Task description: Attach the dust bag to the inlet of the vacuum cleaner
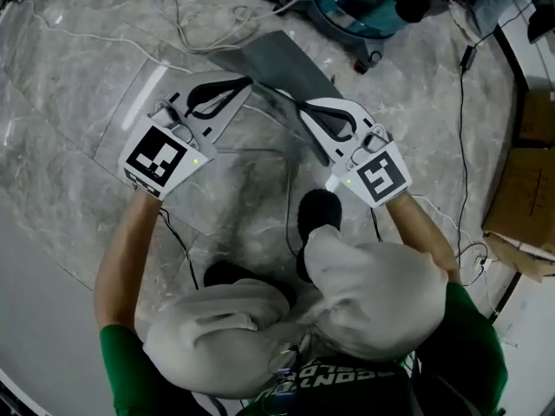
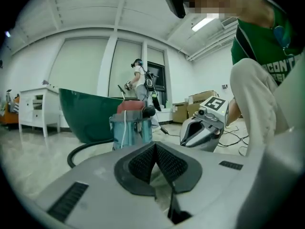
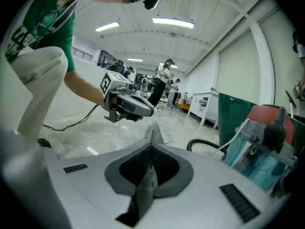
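A flat grey dust bag (image 1: pixel 282 63) hangs over the marble floor between my two grippers. My left gripper (image 1: pixel 249 81) is shut on the bag's left edge; in the left gripper view its pads (image 2: pixel 143 163) meet with a pale strip behind them. My right gripper (image 1: pixel 299 104) is shut on the bag's near right edge, and a grey fold of the bag (image 3: pixel 153 131) sticks out past its pads. The teal vacuum cleaner (image 1: pixel 360 3) stands beyond the bag, and it shows as the vacuum cleaner (image 2: pixel 132 125) and the vacuum cleaner (image 3: pixel 267 149) in the gripper views. Its inlet is not visible.
Cables (image 1: pixel 204 24) trail over the floor near the vacuum, and a black hose (image 2: pixel 76 154) curls beside it. Cardboard boxes (image 1: pixel 529 172) stand at the right. A green tub (image 2: pixel 88 113) sits behind the vacuum. My black shoe (image 1: pixel 316 213) is below the grippers. People stand far off.
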